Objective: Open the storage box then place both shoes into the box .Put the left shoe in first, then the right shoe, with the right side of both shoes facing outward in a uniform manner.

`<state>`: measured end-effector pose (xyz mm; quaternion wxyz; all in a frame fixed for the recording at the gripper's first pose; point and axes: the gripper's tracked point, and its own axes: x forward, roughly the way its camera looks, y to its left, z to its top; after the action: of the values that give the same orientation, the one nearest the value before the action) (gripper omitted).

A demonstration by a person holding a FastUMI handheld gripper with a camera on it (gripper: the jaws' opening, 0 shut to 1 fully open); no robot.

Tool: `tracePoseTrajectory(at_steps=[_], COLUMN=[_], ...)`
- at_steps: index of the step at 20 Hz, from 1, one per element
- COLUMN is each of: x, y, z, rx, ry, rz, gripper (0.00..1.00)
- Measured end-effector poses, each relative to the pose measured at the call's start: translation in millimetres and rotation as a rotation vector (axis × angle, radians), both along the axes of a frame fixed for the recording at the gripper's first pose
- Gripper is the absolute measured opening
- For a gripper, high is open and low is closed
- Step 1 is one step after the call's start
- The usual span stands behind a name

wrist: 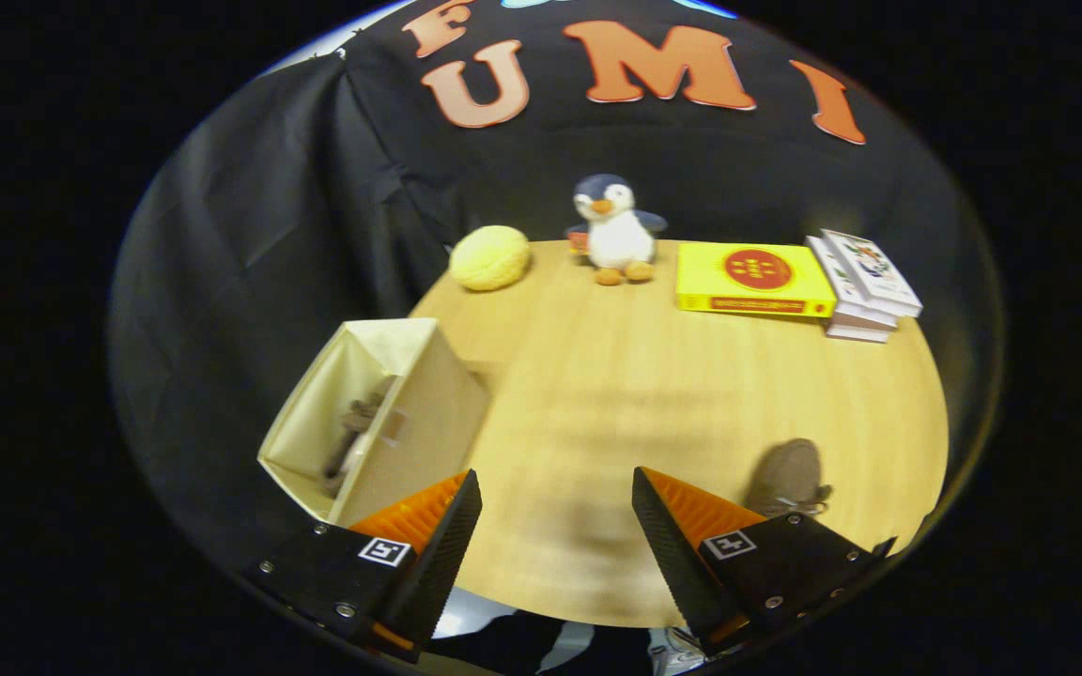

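Fingers [555,535] are spread wide at the bottom of the frame with nothing between them, just bare desk [597,394] showing through the gap. Tucked right behind the right-hand finger at lower right is a brownish shoe [790,479] sitting on the desk, partly hidden, so I can't say for sure which way it points. Over at lower left, just past the left finger, the storage box [381,413] hangs at the desk's edge with its open side turned toward the left of the frame, and inside it you can make out what looks like the other shoe [358,437], already in there, though it's blurry. So my read is the left shoe is done and the one on the desk is the right shoe, up next. If I were doing it, I'd swing over to the right, come down across the shoe's middle with the fingers this wide, squeeze on both sides, and keep track of its right side so it ends up facing out like the first one. Watch the box opening too, it's angled away. Further back toward the top: a yellow ball [489,256], a plush penguin [616,230], a yellow book [752,279] and a stack of books [865,282] at upper right.
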<state>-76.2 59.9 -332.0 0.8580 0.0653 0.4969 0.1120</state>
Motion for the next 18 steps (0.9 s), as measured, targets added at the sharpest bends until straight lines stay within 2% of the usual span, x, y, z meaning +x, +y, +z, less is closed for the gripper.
tracePoseTrajectory(at_steps=[4,7,8,12,15,17,18], x=[-32,-50,-57,-70,-49,-42,-39], y=[-96,-151,-166,-188,-198,-192,-190], z=[-51,-85,-100,-137,-152,-159,-159], rx=[-0.125,-0.224,-0.256,-0.261,-0.252,-0.211,-0.197], ry=[0.079,0.099,0.124,0.179,0.126,0.124,0.123], rz=[-0.112,-0.147,-0.159,-0.21,-0.265,-0.298,-0.312], gripper=[0.93,0.88,0.84,0.63,0.54,0.44,0.35])
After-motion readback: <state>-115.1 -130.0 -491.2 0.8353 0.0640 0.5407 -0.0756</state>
